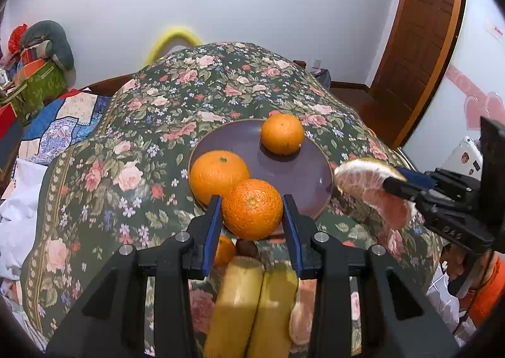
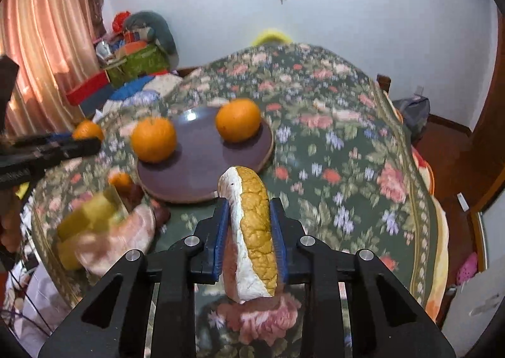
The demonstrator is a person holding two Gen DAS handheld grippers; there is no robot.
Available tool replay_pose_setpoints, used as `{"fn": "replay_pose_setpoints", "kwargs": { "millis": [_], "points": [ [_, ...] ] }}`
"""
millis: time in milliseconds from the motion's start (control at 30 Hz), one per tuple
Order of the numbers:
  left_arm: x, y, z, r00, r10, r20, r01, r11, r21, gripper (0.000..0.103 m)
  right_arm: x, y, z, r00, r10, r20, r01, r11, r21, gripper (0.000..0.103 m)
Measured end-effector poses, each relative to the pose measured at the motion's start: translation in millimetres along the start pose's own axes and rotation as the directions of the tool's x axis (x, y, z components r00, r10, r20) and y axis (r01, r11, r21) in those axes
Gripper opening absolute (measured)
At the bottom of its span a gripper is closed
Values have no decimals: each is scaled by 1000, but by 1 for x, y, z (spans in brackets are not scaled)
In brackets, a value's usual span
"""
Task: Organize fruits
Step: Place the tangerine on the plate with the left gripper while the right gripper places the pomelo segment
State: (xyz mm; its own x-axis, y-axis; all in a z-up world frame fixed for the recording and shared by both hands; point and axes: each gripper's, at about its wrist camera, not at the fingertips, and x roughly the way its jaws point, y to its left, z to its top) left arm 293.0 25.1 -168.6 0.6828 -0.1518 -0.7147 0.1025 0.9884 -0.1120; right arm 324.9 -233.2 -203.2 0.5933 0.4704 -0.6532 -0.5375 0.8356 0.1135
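Now: orange pinched between left gripper pads, above the purple plate's near rim. Two more oranges on that plate. Pomelo wedge clamped rind-up in right gripper, beside the plate. Bananas below on floral cloth.

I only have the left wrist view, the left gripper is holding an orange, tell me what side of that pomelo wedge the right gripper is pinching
Observer: The right gripper clamps the pomelo wedge across its sides, with the bumpy yellow rind facing up.
Operator: Anything left of my orange?
Observer: Yes, a pink curtain hangs far left, beyond the table.
Operator: Is the plate's near part free?
Observer: Yes, the plate is bare nearest the wedge; its two oranges sit farther back.
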Motion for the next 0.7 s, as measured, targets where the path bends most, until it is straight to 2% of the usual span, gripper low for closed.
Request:
{"fn": "replay_pose_setpoints", "kwargs": {
  "millis": [300,700],
  "points": [
    [9,3,26,999,2,38,-3,1000,10,37,6,10,34,996,35,79,-34,999,-10,24],
    [47,16,49,999,24,26,-25,999,22,37,52,24,61,994,81,73,-79,997,-18,24]
  ]
}}
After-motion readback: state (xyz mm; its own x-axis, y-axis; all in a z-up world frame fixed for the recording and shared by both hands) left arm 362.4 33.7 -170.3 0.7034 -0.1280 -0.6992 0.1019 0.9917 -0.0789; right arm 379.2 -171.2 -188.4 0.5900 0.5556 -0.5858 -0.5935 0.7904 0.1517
